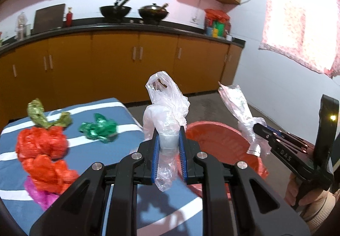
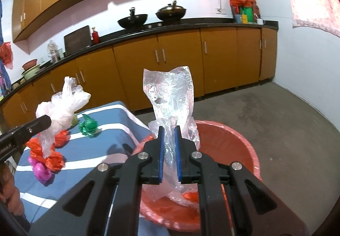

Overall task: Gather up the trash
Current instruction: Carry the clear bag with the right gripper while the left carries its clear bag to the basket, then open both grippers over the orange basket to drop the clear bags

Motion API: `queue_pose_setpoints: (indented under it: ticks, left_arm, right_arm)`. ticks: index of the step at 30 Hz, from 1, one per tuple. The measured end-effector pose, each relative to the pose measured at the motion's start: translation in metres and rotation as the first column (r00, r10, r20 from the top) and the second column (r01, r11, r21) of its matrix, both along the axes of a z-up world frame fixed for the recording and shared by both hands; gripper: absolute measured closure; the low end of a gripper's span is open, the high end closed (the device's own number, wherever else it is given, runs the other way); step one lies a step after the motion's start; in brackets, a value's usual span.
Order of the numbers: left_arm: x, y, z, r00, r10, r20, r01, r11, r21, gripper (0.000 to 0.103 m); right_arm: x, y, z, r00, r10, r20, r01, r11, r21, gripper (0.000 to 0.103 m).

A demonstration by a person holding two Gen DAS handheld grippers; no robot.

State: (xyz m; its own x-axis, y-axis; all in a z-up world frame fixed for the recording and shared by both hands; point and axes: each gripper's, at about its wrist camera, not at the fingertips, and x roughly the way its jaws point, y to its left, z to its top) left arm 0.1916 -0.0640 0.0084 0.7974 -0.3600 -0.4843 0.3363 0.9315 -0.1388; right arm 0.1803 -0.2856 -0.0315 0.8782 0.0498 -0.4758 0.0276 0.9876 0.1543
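My left gripper [image 1: 169, 140] is shut on a crumpled white plastic bag [image 1: 164, 106], held above the table edge beside the red basin [image 1: 214, 140]. My right gripper [image 2: 169, 140] is shut on a clear textured plastic wrapper [image 2: 170, 91], held over the red basin [image 2: 233, 144]. The right gripper [image 1: 260, 129] with its wrapper [image 1: 235, 99] also shows in the left wrist view, and the left gripper's bag [image 2: 61, 108] in the right wrist view. Red bags [image 1: 42, 142], a green wrapper [image 1: 98, 127], an olive wrapper [image 1: 44, 115] and a pink bag [image 1: 39, 193] lie on the table.
The table has a blue cloth with white stripes [image 1: 110, 150]. Red and clear trash lies in the basin [image 2: 189, 195]. Orange kitchen cabinets [image 2: 178, 61] with a black counter and woks [image 2: 132, 20] stand behind. Bare concrete floor [image 2: 276, 112] lies to the right.
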Motion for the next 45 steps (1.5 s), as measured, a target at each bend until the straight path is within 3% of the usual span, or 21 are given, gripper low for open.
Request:
queue_pose_setpoints:
  ticks: [24,39,45]
  left_arm:
    - [0.025,-0.09,-0.041,0.986,-0.143,-0.091,0.146,0.989,0.027,0.086]
    - [0.035,-0.113,-0.057,0.976,-0.18,-0.122,0.187,0.981,0.049,0.086]
    - [0.039,-0.116,-0.065,0.969,-0.193,-0.154,0.202,0.978,0.046,0.084]
  right_arm:
    - [0.009,-0.056,-0.035,0.994,-0.086,-0.072,0.088,0.996,0.022,0.092]
    - [0.016,-0.062,-0.04,0.994,-0.07,-0.083,0.074,0.996,0.043,0.092]
    - [0.017,-0.062,-0.041,0.994,-0.065,-0.084,0.07,0.996,0.057,0.087]
